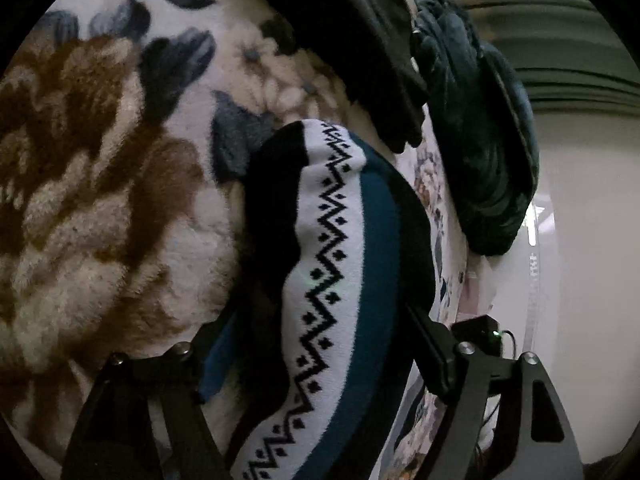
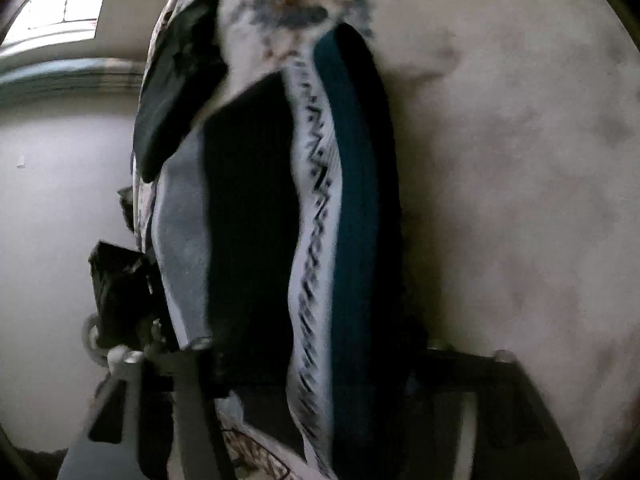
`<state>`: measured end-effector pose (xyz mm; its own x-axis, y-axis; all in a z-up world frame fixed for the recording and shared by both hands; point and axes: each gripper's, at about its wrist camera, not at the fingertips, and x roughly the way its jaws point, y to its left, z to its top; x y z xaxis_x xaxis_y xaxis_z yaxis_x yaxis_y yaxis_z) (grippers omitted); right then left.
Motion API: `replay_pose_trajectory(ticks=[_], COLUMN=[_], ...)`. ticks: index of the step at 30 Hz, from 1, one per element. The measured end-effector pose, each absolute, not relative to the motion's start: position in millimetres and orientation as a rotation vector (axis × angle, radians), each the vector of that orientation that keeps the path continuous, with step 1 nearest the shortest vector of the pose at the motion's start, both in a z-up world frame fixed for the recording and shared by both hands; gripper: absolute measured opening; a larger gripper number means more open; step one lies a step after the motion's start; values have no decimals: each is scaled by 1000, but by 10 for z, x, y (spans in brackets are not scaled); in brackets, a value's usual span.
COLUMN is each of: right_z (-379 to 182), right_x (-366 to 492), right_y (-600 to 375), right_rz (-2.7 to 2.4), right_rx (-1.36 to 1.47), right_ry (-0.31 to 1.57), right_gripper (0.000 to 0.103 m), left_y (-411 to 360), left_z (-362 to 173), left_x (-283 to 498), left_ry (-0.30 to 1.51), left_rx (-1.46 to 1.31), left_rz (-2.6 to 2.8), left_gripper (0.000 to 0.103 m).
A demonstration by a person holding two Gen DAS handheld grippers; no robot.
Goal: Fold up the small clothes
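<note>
A: Nearest, where's the sock [image 1: 340, 264]?

B: Between the left gripper [image 1: 320, 344] jaws; they stand wide, pads seemingly just off the knit.

A: The right gripper [image 2: 316, 354]?

B: Blurred. The sock runs between its jaws; grip, cannot tell.

A: Beyond?

B: Floral blanket [image 1: 100, 168], then 2 dark garments [image 1: 472, 140] far right.

A: Step?

B: Probably mid-fold. Next needs both ends pinched firmly.

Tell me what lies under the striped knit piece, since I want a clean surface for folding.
Under the striped knit piece lies a floral fleece blanket. Whatever lies beneath its middle is covered.
</note>
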<state>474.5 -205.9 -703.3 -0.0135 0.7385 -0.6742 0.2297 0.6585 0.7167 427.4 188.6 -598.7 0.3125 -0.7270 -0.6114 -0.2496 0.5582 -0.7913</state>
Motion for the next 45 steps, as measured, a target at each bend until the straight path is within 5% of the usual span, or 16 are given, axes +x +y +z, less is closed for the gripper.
replay_pose_trajectory(ticks=[1, 3, 4, 15, 26, 32, 36, 37, 39, 40, 45], right_z=[-7102, -7077, -7061, -5946, -5271, -5743, -6265, -6348, -6350, -6300, -5926], right_x=[4777, 4779, 4767, 5068, 6513, 7373, 7767, 7788, 7776, 7751, 7469], right_y=[-2015, -1956, -1912, -1543, -726, -288, -92, -152, -279, -337, -488], right_rz=[515, 544, 553, 581, 625, 583, 471, 438, 379, 365, 247], right_rx=[867, 878, 875, 768, 811, 789, 736, 724, 666, 624, 418], right_ry=[1560, 1530, 1535, 1401, 1250, 1266, 1327, 1360, 1362, 1349, 1276], right_gripper=[69, 60, 21, 20, 20, 20, 27, 40, 48, 49, 57], left_y=[1872, 1812, 1786, 2133, 3041, 3396, 3578, 3598, 3604, 3616, 3459], left_z=[-5943, -5818, -5727, -4985, -4503, -5102, -5559, -5544, -5404, -5341, -4936], left_x=[4239, 4207, 4188, 4547, 6175, 7021, 7169, 7143, 7014, 6980, 6579], left_ry=[1229, 1191, 1173, 1089, 1002, 1109, 1185, 1179, 1165, 1167, 1100], left_rx=[-970, -939, -913, -918, -844, -796, -858, -850, -787, -758, -501], left_rz=[-396, -406, -407, -415, -399, -342, -293, -286, -265, -232, -47], left_gripper=[47, 32, 29, 25, 25, 28, 48, 49, 53, 63, 77])
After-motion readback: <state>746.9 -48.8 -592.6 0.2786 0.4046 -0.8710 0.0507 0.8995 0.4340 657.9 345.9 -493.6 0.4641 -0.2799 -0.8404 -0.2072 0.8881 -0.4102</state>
